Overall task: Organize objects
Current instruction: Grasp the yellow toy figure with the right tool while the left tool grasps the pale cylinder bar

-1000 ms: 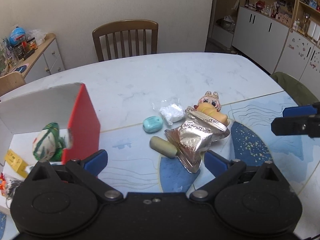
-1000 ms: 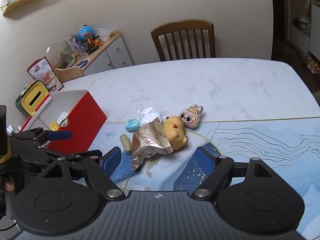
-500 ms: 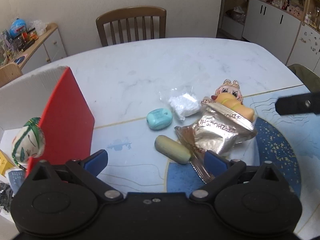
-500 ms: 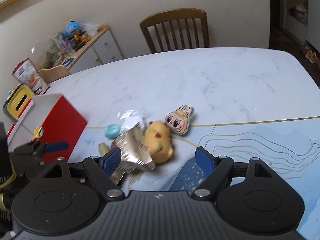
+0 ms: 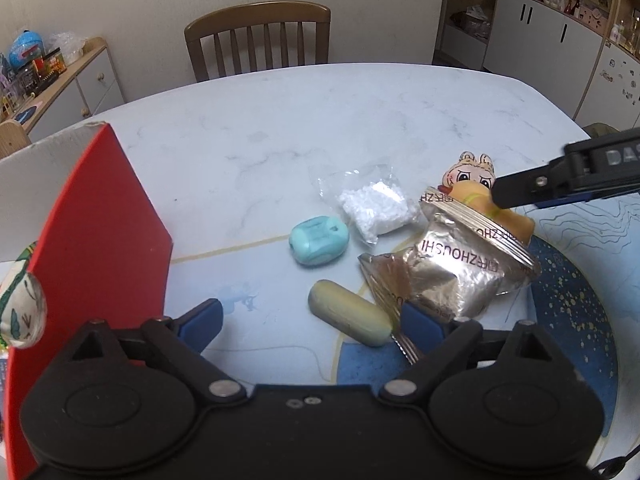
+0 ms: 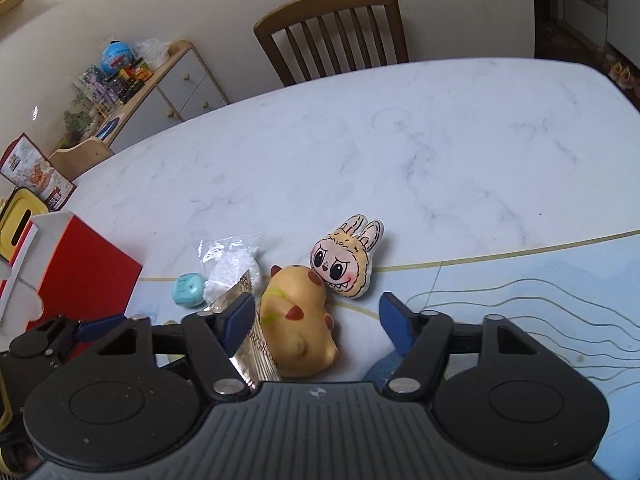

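Observation:
A red box (image 5: 100, 240) with white flaps stands at the table's left, a patterned pouch (image 5: 20, 304) inside it. My left gripper (image 5: 312, 320) is open just above an olive oblong piece (image 5: 348, 314), with a teal case (image 5: 319, 241), a clear bag of white bits (image 5: 374, 204) and a silver foil packet (image 5: 452, 272) beyond. My right gripper (image 6: 316, 316) is open over a yellow squishy toy (image 6: 298, 320), its fingers on either side of it. A bunny-eared plush face (image 6: 348, 266) lies just past the toy.
The table (image 6: 400, 152) is white marble with a blue patterned mat (image 6: 540, 280) at the near side. A wooden chair (image 5: 260, 40) stands at the far edge. A sideboard (image 6: 160, 92) with clutter lines the left wall, white cabinets (image 5: 540, 44) the right.
Both grippers have moved forward and down toward the pile. The right gripper now straddles the yellow toy; the left has closed in on the olive piece. Both stay open.

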Demonstrator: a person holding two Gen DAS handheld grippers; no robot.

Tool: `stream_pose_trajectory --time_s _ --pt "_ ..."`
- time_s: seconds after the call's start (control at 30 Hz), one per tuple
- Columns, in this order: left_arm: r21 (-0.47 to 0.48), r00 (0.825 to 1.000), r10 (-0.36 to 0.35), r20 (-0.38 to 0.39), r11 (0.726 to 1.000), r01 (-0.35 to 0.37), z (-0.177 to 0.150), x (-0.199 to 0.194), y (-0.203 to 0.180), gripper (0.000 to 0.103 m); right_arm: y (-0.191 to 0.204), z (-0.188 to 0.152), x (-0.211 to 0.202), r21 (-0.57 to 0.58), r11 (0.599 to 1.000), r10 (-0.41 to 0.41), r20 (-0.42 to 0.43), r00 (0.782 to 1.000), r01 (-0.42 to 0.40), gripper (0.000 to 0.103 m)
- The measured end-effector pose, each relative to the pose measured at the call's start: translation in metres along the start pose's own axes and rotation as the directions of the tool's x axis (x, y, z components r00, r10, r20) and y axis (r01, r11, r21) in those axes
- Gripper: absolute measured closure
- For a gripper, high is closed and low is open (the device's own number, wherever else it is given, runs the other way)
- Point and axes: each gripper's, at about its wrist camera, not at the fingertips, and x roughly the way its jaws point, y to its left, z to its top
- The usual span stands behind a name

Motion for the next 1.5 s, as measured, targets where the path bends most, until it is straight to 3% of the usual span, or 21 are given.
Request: stream_pose_trajectory --time_s 0.47,0.6,0.77,0.8,0.83,1.5 --pt "0.016 0.999 -0.041 -0.034 0.999 0.041 -0.001 0.008 -0.009 0.040 -0.003 -0.002 0.021 0.070 0.994 0.085 -0.028 0.996 -0.083 0.055" --pt "0.035 0.997 -0.065 -0.032 0.997 0.066 -0.001 0.007 -0.012 0.057 -0.004 -0.003 0.021 0.084 0.993 0.089 -0.023 0.996 -0.087 0.057" --pt "0.023 0.997 -0.071 -0.034 0.997 0.072 0.000 0.008 -0.012 0.059 -0.009 -0.006 0.019 0.113 0.989 0.100 -0.013 0.995 -0.098 0.061" --pt "0.024 0.997 -0.072 -0.033 0.997 0.072 0.001 0.007 -0.011 0.074 -0.009 -0.007 0.019 0.122 0.988 0.101 -0.011 0.995 -0.099 0.061" --pt "0.026 0.997 -0.071 -0.035 0.997 0.071 0.002 0.007 -0.011 0.080 -0.009 -0.007 0.019 0.130 0.986 0.103 -0.010 0.995 -0.101 0.062" --pt "-0.032 0.995 -0.099 -0.021 0.995 0.098 -0.012 -0.022 0.002 0.087 -0.011 -0.036 -0.051 0.066 0.998 0.000 0.044 0.999 -0.003 0.063"
